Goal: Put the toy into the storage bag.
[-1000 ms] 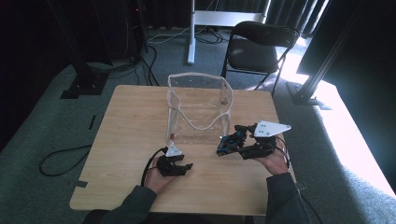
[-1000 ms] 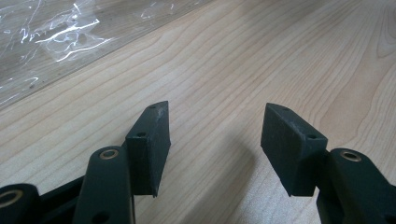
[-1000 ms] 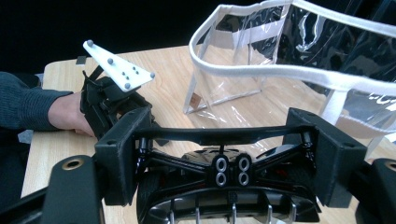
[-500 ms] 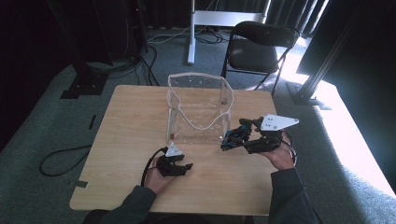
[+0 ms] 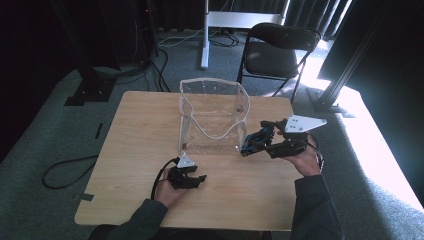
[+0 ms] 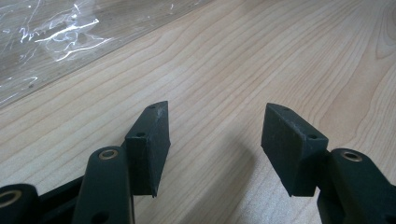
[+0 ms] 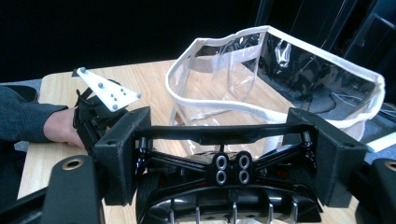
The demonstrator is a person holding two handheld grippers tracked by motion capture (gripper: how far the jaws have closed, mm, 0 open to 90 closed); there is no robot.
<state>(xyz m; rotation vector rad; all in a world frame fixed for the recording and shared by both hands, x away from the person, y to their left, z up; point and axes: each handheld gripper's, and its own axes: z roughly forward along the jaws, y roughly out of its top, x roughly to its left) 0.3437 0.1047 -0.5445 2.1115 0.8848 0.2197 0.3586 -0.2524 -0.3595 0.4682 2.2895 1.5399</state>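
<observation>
Standing near the middle of the high view, a clear bag (image 5: 212,120) with white trim sits upright and open-topped on the wooden worktop (image 5: 140,130). Just right of it, the right tool (image 5: 262,140) is held above the wood, pointing toward the bag's lower right corner. It grips a black part (image 5: 252,144) with blue bits on it. In the right gripper view that black part (image 7: 231,175) spans the whole gap of the right tool (image 7: 229,140), so the jaws stand far apart yet press on both its ends. The bag (image 7: 275,79) fills the upper right of that frame.

The left tool (image 5: 192,181) rests low on the worktop in the lower middle of the high view, in front of the bag and apart from it. Its jaws are spread wide with nothing between them – the left gripper view shows bare wood grain across the gap of the left tool (image 6: 215,135), with crinkled clear plastic at the upper left.

A black folding chair (image 5: 275,55) stands on the floor beyond the far edge.
</observation>
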